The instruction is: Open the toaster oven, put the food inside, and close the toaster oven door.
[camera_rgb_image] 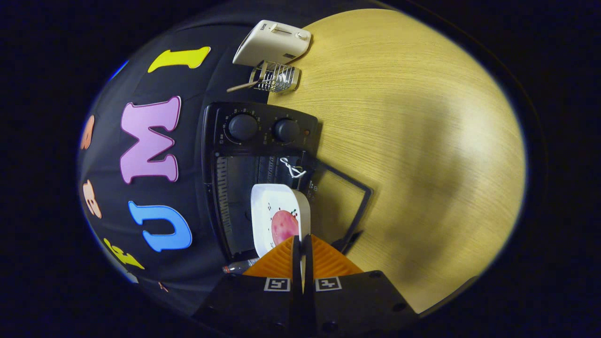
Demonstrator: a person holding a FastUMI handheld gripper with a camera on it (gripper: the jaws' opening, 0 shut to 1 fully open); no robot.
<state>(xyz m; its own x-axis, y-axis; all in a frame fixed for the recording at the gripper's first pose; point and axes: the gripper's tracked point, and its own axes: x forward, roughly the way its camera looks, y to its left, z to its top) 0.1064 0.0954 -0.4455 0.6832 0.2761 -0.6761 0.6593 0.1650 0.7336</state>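
Note:
The view is rolled on its side. My gripper (303, 240) is shut on the rim of a white square plate (263, 211) that carries a round pink slice of food (284, 226). The plate is held edge-on between my fingers (281, 258), just ahead of them. Beyond it stands the black toaster oven (235, 188), its glass door (342, 197) swung open onto the wooden table (413, 141). The plate hangs at the mouth of the oven's dark cavity. Two round knobs (242, 127) sit on the oven's control panel. A white cord loop (292, 168) hangs at the door's handle.
Past the oven on the table are a small wire rack (277, 77) and a white pop-up toaster (272, 43). A plastic bottle (239, 267) lies by the oven near my fingers. The booth's black cloth wall stands behind the oven.

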